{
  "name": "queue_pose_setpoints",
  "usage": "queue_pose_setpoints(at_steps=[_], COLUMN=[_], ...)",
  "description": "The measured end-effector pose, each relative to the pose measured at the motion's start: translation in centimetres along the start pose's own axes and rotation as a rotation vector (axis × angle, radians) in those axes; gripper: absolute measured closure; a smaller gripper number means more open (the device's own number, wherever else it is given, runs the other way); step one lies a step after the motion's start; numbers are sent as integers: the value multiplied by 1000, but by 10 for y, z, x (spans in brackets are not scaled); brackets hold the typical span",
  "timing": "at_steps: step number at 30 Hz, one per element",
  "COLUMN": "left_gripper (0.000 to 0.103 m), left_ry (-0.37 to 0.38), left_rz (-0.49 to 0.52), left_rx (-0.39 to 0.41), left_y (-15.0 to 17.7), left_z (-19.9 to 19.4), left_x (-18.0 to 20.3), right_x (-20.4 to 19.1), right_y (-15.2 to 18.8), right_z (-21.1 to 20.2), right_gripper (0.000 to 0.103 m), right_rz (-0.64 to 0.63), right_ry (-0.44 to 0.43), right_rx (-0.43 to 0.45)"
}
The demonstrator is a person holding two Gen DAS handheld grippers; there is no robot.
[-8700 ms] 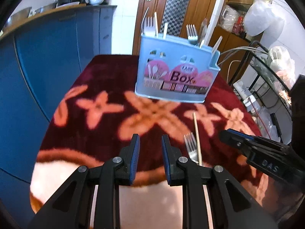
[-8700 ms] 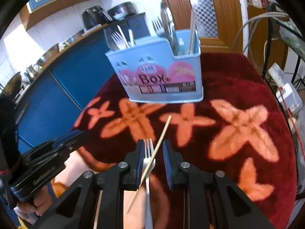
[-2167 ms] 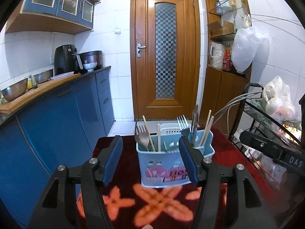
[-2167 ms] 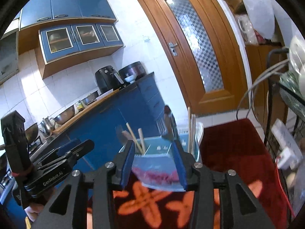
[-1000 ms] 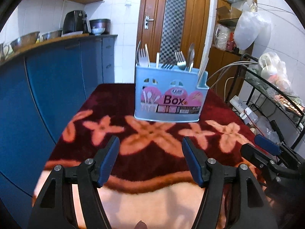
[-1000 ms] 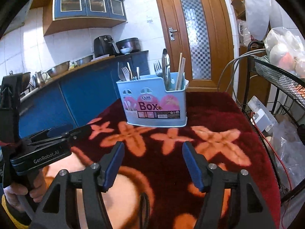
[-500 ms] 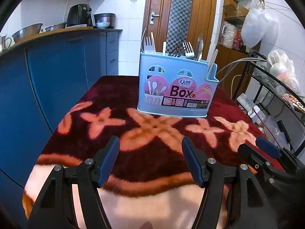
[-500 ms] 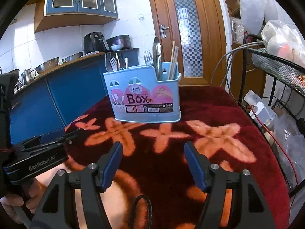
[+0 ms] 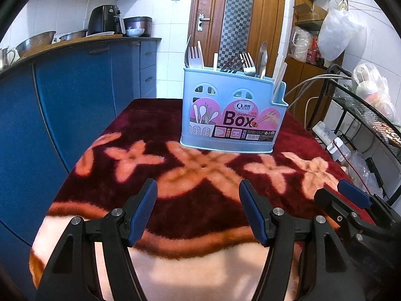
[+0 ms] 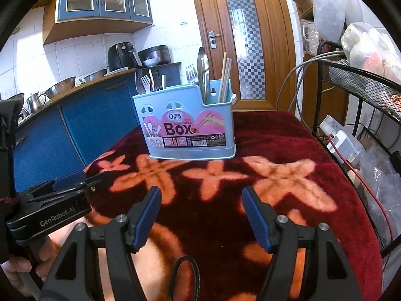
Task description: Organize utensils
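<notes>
Blue utensil box (image 9: 231,115) upright on blanket, forks (image 9: 246,62), chopsticks (image 10: 224,77) inside

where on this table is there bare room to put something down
The flowered cloth is bare between the blue utensil box and both open grippers, left and right, and beside the box. Crowded: inside the box.

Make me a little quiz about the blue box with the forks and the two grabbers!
1. True or false: the left gripper is holding a fork.
2. What lies under the blue utensil box? A) a bare wooden table B) a red flowered blanket C) a metal tray
3. Fill in: the wooden chopsticks stand in the box's ____-hand end compartment, seen from the right wrist camera.

Key: 1 false, both it and the right gripper are open and empty; 2 B; 3 right.
</notes>
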State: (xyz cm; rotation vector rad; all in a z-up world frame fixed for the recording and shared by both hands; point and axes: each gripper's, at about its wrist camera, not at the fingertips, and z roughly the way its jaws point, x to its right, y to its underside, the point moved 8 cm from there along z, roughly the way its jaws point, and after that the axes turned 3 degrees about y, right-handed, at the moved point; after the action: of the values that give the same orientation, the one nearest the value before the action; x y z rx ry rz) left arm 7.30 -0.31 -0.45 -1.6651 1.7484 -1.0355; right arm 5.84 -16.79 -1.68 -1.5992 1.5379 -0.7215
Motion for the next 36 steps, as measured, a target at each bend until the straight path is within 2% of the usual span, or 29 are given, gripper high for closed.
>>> queue_pose_setpoints(at_steps=[36], left_gripper=[34], left_ry=[5], left_rz=[-1], left_rx=[2], left_y=[-2], left_z=[-3], left_x=[2], right_x=[-1], right_y=[0], right_z=[-1], right_gripper=[34], right_rz=[-1], right_ry=[1], right_rx=[0])
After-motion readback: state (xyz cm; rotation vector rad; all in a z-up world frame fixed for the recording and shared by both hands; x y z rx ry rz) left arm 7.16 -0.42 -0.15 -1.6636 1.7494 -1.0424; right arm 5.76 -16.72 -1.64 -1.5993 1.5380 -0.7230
